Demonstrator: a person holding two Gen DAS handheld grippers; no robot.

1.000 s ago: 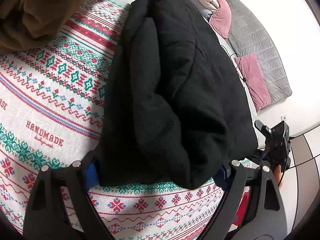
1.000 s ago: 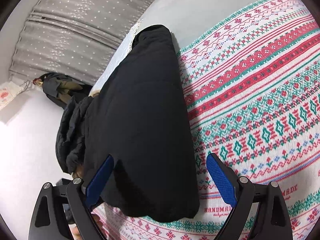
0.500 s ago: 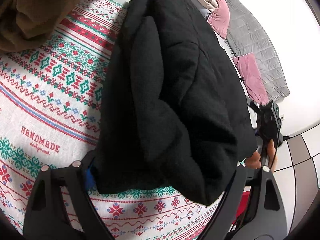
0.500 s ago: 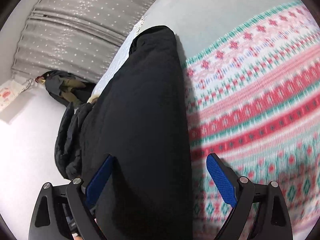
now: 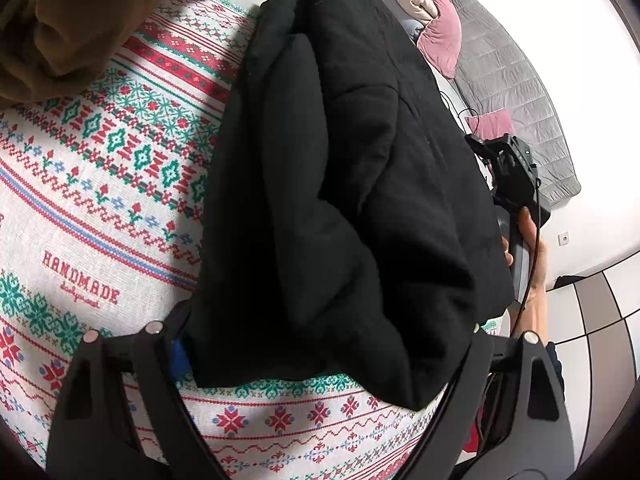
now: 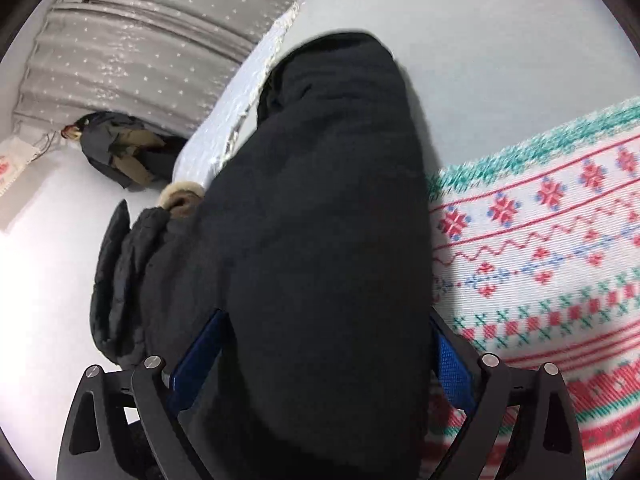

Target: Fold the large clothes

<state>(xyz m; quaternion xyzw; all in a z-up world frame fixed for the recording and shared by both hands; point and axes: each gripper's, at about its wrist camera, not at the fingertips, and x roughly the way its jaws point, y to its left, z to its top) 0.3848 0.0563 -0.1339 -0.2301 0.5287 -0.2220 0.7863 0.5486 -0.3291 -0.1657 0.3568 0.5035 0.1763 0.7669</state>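
While the black coat lies folded lengthwise on the patterned blanket, both tools have slid in over half a second; the left gripper and right gripper each straddle an end, fingers spread wide, probably ready to fold or lift.

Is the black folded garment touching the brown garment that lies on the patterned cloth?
Apart. The left wrist view shows the patterned cloth bare between the black garment and the brown garment.

right gripper: jaws spread | black coat: folded, bulk between fingers | patterned blanket: beneath, right side
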